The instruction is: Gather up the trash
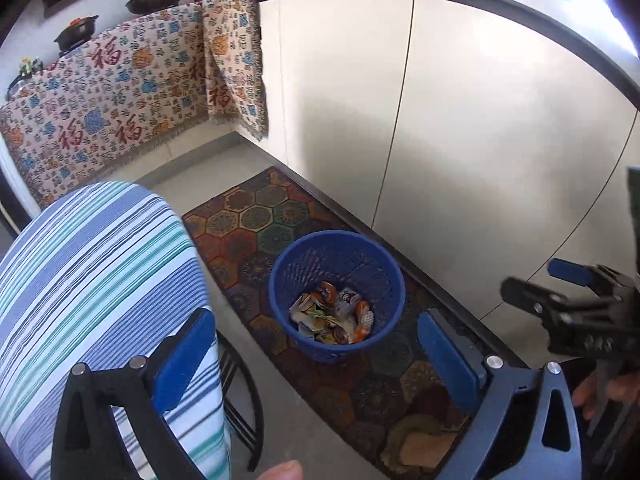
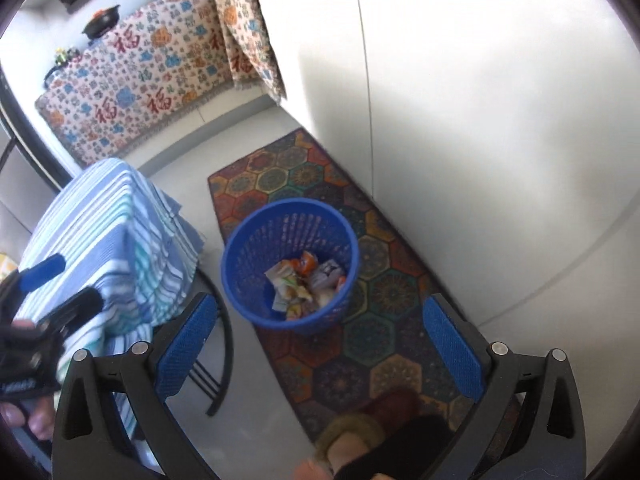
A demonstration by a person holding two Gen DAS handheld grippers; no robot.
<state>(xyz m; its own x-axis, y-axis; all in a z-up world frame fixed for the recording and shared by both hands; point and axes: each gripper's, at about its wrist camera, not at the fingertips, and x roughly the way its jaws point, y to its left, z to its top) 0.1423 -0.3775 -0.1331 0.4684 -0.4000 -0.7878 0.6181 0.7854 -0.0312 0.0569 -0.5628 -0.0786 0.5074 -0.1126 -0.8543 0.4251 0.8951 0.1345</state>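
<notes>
Trash lies in blue basket on rug, below and ahead of both grippers. Left gripper jaws wide apart, empty. Right gripper likewise.

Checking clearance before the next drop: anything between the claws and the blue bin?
Nothing visible. Both the left claw and right claw are open, empty, above the blue bin. The striped-cloth table stands off to the left.
</notes>
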